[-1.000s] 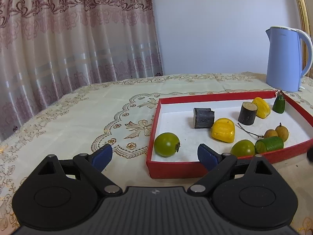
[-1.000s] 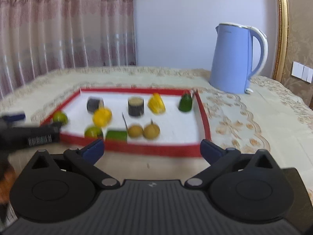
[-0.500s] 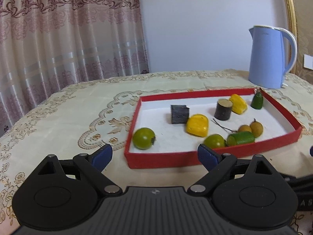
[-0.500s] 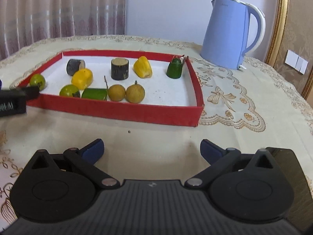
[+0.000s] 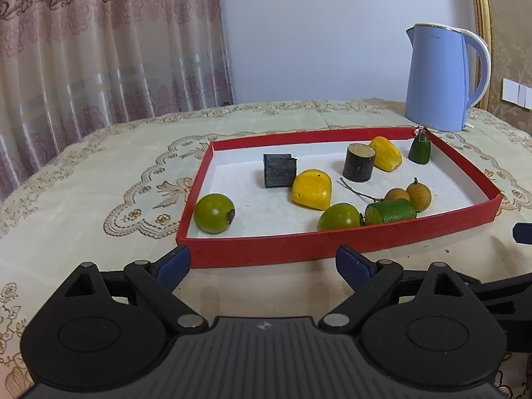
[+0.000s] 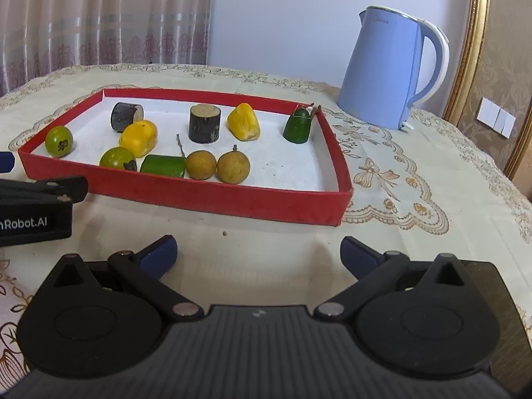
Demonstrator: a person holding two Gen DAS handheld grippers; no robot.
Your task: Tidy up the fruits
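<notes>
A red tray with a white floor holds several fruit pieces: two green round fruits, two yellow pieces, two dark cylinders, a green cylinder, two brown longans and a green cone. My left gripper is open and empty, in front of the tray's near wall. My right gripper is open and empty, in front of the tray's near right part.
A blue kettle stands behind the tray's far right corner. The table has a cream embroidered cloth. Curtains hang at the left, and a gold frame stands at the right. The left gripper's body shows at the right view's left edge.
Both grippers have drawn back from the tray toward its front, so it sits more centred in each view. Both stay open and empty. The fruits have not moved.
</notes>
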